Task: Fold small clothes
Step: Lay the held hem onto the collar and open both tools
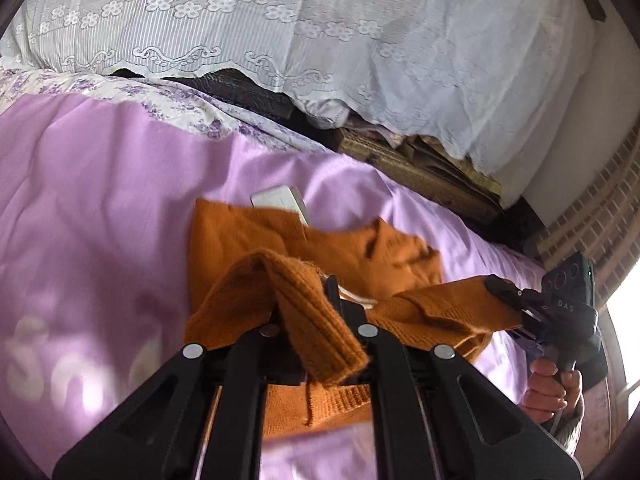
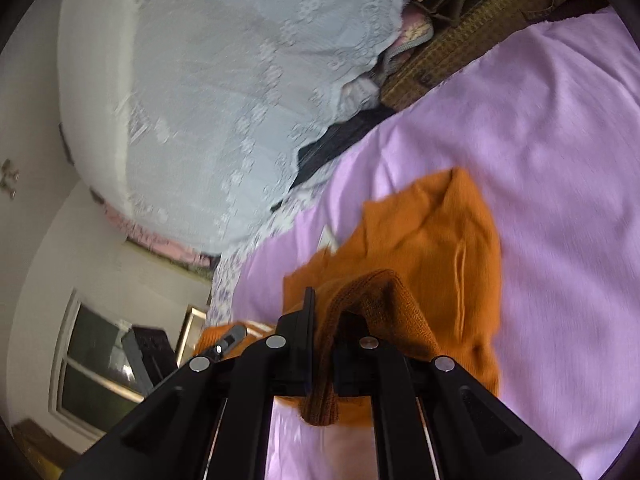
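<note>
Where claws grip, rumpled orange knit [image 1: 360, 256]

Lilac bedspread [image 1: 100, 184], white lace cover [image 1: 320, 20] behind, pale wall [image 2: 36, 128], window [image 2: 92, 364].

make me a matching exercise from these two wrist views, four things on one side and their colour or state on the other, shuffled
Things
1. sweater
2. blanket
3. lace cover
4. right gripper

States
A. white, flower pattern, draped behind the bed
B. orange knit, partly lifted
C. shut on ribbed knit edge
D. lilac, spread under the garment

Pairs: 1-B, 2-D, 3-A, 4-C
</note>
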`<state>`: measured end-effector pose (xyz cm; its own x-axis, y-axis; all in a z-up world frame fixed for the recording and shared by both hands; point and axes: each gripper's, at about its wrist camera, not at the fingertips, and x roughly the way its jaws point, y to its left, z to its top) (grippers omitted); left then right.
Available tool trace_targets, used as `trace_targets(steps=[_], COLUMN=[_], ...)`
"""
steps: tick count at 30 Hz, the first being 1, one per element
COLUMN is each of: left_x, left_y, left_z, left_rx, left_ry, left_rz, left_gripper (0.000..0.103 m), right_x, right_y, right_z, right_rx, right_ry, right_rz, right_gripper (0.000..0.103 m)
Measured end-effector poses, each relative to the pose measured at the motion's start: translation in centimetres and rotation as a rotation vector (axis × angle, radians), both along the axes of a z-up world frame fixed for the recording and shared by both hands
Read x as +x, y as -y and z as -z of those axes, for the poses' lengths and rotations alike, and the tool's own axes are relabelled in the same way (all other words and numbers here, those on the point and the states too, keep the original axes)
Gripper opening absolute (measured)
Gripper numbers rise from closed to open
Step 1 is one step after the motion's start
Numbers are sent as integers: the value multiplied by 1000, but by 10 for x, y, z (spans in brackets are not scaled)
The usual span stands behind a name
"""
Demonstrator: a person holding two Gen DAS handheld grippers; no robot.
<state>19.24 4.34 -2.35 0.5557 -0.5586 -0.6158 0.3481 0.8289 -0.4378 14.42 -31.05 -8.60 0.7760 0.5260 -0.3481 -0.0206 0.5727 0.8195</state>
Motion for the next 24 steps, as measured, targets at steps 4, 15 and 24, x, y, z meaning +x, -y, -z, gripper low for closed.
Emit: trace_targets(steps=[4,15,24], left_x=[46,-2,4], left_y=[4,-49,46], left_z=[28,18,54], left_rx=[70,-89,106], left_ry=[-68,22,-119], left_rz=[-122,-120,187], left_gripper=[13,60,64], right_x=[41,-22,42], right_y=[19,-4,-116], right_z=[36,3,20], right_rx=[-23,-155,-573], right_ry=[-116,19,-156], right_rz=[97,-25,-233], right_gripper=[37,42,13])
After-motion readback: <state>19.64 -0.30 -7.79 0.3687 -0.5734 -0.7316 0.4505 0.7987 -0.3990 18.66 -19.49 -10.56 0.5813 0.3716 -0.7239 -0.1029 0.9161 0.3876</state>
